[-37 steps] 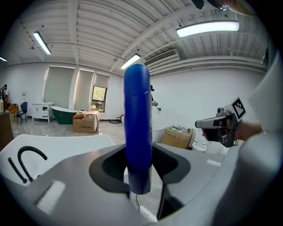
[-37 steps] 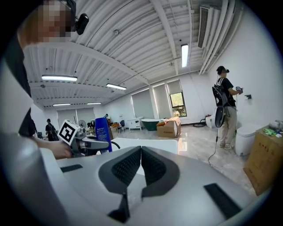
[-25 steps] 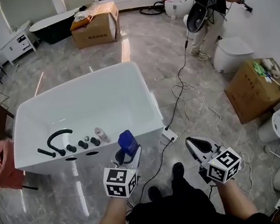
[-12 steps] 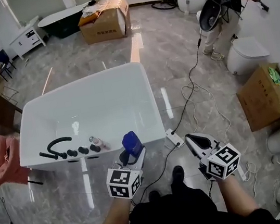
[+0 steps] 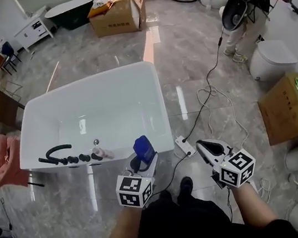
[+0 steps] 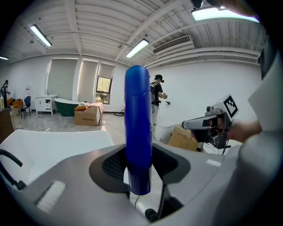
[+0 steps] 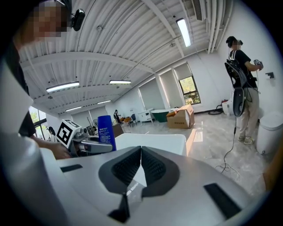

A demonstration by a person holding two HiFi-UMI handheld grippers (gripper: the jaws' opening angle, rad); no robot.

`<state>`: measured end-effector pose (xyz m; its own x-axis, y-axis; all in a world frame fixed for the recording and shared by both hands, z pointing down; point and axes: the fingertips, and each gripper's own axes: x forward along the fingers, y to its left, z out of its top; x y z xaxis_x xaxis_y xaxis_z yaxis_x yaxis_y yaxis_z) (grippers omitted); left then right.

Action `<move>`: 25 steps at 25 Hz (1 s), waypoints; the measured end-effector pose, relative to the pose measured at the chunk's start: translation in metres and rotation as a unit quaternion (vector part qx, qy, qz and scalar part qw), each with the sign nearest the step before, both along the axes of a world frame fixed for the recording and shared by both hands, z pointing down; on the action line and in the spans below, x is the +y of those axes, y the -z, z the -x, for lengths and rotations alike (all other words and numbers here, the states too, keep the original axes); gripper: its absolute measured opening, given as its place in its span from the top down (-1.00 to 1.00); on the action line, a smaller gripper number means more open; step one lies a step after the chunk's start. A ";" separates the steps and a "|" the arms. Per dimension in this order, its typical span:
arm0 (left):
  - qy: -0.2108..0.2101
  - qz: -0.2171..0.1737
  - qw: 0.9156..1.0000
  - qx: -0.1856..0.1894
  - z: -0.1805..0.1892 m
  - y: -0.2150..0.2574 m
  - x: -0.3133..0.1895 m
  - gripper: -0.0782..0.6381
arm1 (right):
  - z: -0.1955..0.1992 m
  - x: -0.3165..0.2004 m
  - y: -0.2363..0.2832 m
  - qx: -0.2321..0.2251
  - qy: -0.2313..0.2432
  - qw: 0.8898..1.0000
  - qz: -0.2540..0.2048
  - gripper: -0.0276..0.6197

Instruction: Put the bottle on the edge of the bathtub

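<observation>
A blue bottle (image 5: 144, 149) stands upright in my left gripper (image 5: 144, 164), whose jaws are shut on its lower part; in the left gripper view the bottle (image 6: 138, 128) rises between the pads. It hangs just in front of the near right corner of the white bathtub (image 5: 163, 136). My right gripper (image 5: 208, 148) is shut with nothing in it, held off to the right over the floor. In the right gripper view the bottle (image 7: 106, 130) shows at the left, beside the tub (image 7: 152, 142).
Black tap fittings (image 5: 68, 156) and a small pale bottle (image 5: 101, 153) lie on the tub's near ledge. A power strip with cables (image 5: 184, 145) is on the floor at right. A person (image 5: 248, 4), toilets (image 5: 271, 60) and cardboard boxes (image 5: 290, 107) stand further right.
The head view has shifted, so the tub sits lower and nearer in the frame. The left gripper with the bottle has edged slightly right. Both grippers keep their state.
</observation>
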<state>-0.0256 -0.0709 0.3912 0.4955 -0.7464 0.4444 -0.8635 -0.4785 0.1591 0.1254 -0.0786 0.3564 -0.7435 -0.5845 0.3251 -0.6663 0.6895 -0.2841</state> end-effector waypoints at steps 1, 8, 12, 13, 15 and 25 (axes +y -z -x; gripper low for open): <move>-0.003 0.000 1.000 0.001 0.001 0.000 -0.002 0.31 | 0.005 -0.001 -0.001 0.002 0.002 1.000 0.001 0.88; -0.044 -0.002 0.999 0.002 0.009 -0.009 -0.001 0.31 | 0.034 -0.005 0.003 0.010 -0.013 1.000 0.003 0.88; -0.053 0.008 0.999 0.008 0.012 -0.026 -0.002 0.31 | 0.051 -0.001 0.002 0.015 -0.013 1.000 0.005 0.88; -0.052 0.014 0.998 0.012 0.012 -0.031 -0.002 0.31 | 0.053 0.000 0.000 0.016 -0.012 1.000 0.009 0.88; -0.055 0.025 0.998 0.017 0.008 -0.040 -0.001 0.31 | 0.053 0.002 -0.006 0.022 -0.008 1.000 0.016 0.88; -0.062 0.047 0.997 0.008 -0.007 -0.096 -0.041 0.31 | 0.029 -0.033 -0.060 0.023 -0.020 0.998 0.054 0.88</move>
<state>-0.0190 -0.1114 0.4874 0.5890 -0.6342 0.5008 -0.7957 -0.5635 0.2221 0.0959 -0.1117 0.4160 -0.7035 -0.5727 0.4209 -0.7063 0.6294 -0.3241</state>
